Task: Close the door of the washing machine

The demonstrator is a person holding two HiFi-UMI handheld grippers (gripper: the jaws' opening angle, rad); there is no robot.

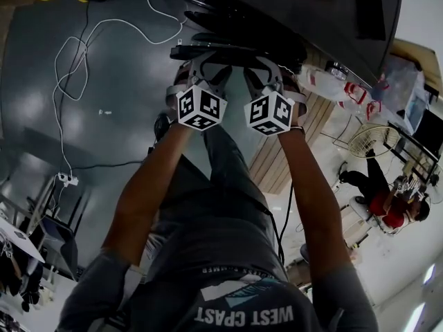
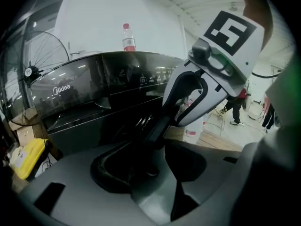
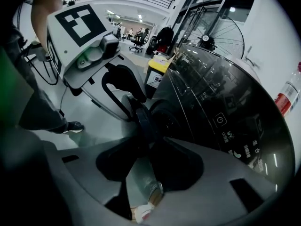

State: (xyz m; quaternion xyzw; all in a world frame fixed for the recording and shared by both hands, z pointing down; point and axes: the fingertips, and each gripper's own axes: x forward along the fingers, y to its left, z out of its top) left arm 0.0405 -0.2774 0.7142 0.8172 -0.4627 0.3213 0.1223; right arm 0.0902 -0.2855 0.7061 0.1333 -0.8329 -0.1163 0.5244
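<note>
Jaws apart and empty, the left gripper and the right gripper sit side by side, tips at the near edge of the dark door, which juts from the washing machine straight ahead, edge crosswise, equally near both

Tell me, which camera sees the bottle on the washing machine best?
The left gripper view: the bottle stands whole, upright on the washing machine. The right gripper view and the head view each cut it off at the picture's edge.
</note>
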